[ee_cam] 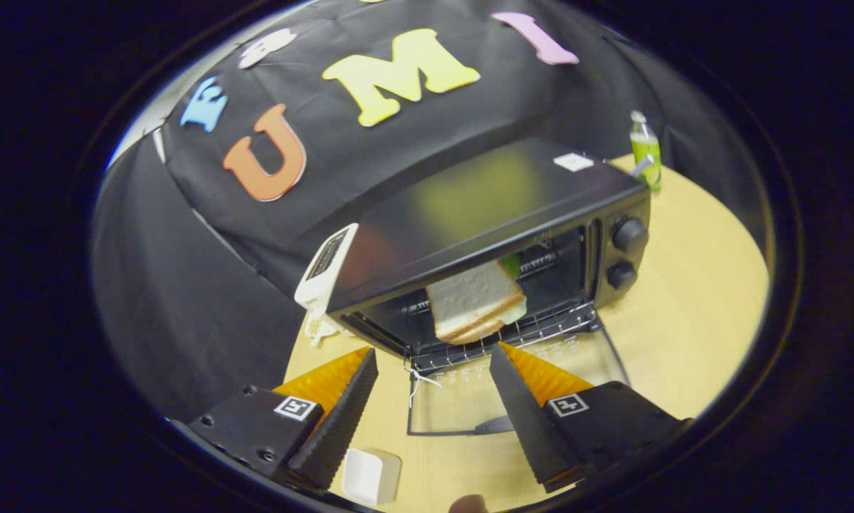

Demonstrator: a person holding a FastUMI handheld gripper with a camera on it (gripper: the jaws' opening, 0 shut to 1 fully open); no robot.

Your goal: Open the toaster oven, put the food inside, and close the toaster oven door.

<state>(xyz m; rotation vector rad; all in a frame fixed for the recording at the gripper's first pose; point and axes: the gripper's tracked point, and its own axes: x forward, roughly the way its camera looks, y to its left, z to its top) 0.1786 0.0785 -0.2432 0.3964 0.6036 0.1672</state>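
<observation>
A black toaster oven (484, 206) stands on the wooden table with its glass door (512, 388) folded down flat toward me. A sandwich of white bread slices (475, 299) lies on the wire rack (498, 338) inside the oven's mouth. My gripper (434, 356) is open, its fingers wide apart just short of the rack, hovering above the lowered door. Nothing sits between the fingers. The sandwich lies a little beyond the fingertips.
Two knobs (625, 253) sit on the oven's right panel. A white device (325, 271) leans at the oven's left side. A green bottle (645, 151) stands behind the oven at the right. A small white dish (371, 476) rests on the table (683, 313) below the left finger.
</observation>
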